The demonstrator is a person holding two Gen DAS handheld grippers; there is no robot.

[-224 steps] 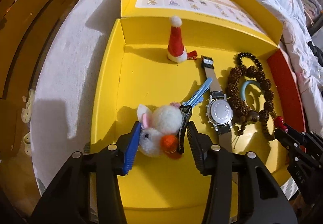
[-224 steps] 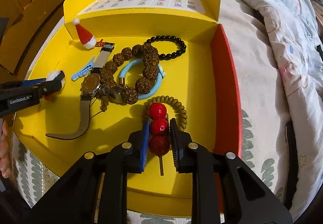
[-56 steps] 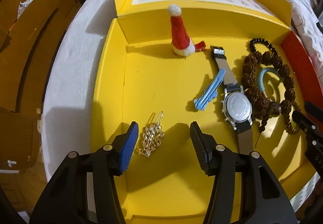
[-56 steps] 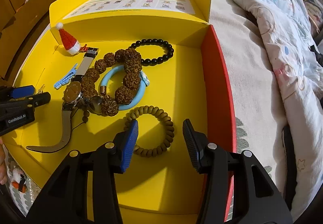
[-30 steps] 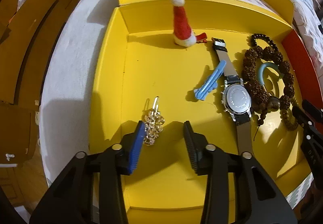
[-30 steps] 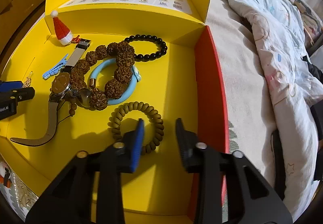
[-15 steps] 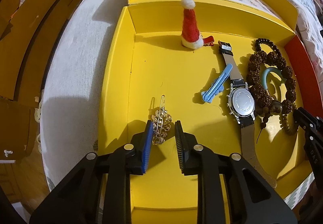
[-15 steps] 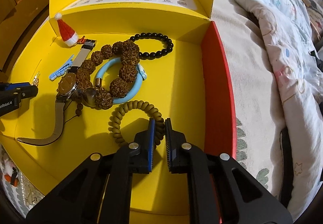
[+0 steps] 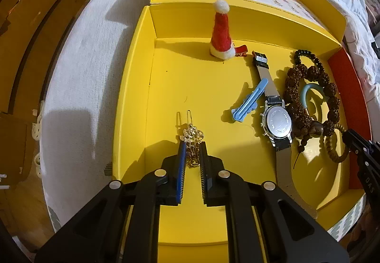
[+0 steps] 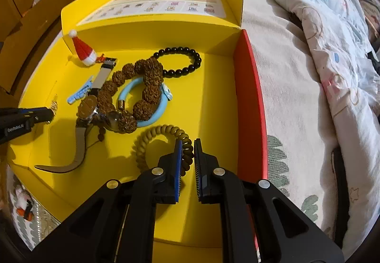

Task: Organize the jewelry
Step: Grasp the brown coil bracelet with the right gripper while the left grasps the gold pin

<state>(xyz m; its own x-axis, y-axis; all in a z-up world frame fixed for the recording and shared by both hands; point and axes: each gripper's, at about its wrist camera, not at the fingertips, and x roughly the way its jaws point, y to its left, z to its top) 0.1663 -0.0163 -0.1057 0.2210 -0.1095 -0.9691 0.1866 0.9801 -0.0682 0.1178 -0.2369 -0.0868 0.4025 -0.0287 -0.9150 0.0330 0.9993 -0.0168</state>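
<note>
Two grippers are working inside the yellow box (image 9: 133, 87), which is lying open on a bed. The left gripper (image 9: 192, 144) is pointing steeply down near the box's left wall; its jaws have just been closing and are now clamping on the gold hair clip (image 9: 192, 137), whose two wire prongs are sticking out beyond the fingertips toward the box's far wall. The right gripper (image 10: 187, 144) is working near the box's red right wall (image 10: 249, 96), with its jaws clenched on the near-right arc of the tan coil hair tie (image 10: 161, 132); the rest of that loop is lying flat on the box floor.

Remaining items are lying between the two grippers. Against the far wall, the red Santa hat (image 9: 220, 32) is standing upright. Toward the box's middle, the blue hair clip (image 9: 249, 101) is lying just beside the wristwatch (image 9: 277, 120), face down. The brown bead bracelet (image 10: 142, 87) is overlapping the light blue bracelet (image 10: 152, 115), and the black bead bracelet (image 10: 180, 61) is lying nearer the far wall.
</note>
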